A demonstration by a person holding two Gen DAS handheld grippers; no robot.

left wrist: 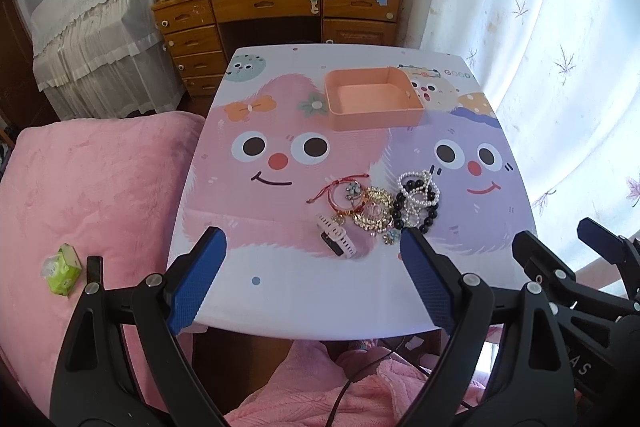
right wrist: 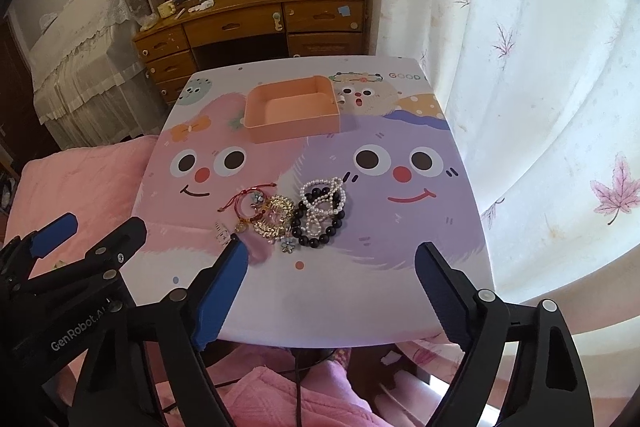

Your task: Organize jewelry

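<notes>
1. The left gripper [left wrist: 312,259] hangs above the near edge of the counter [left wrist: 304,299], its blue-padded jaws spread wide with nothing between them.
2. The right gripper [right wrist: 332,267] is likewise spread wide and holds nothing, hovering over the near edge just beside the left one.
3. The jewelry lies in a loose heap on the near half of the counter, well apart from the tray.
4. In the heap, a red cord bracelet [left wrist: 334,191] sits on the left, touching a gold chain [left wrist: 374,213] in the middle.
5. A pearl strand [left wrist: 418,193] tangles with a black bead bracelet [left wrist: 400,215] on the right of the heap.
6. A white watch [left wrist: 338,241] lies nearest the left gripper, in front of the red cord bracelet.
7. A small flower charm [right wrist: 287,245] rests at the front of the heap.
8. A peach tray [left wrist: 374,115] stands on the far half of the counter, with nothing visible inside.
9. A pink blanket [left wrist: 92,195] lies left of the counter, with a green tissue pack [left wrist: 62,269] on it.
</notes>
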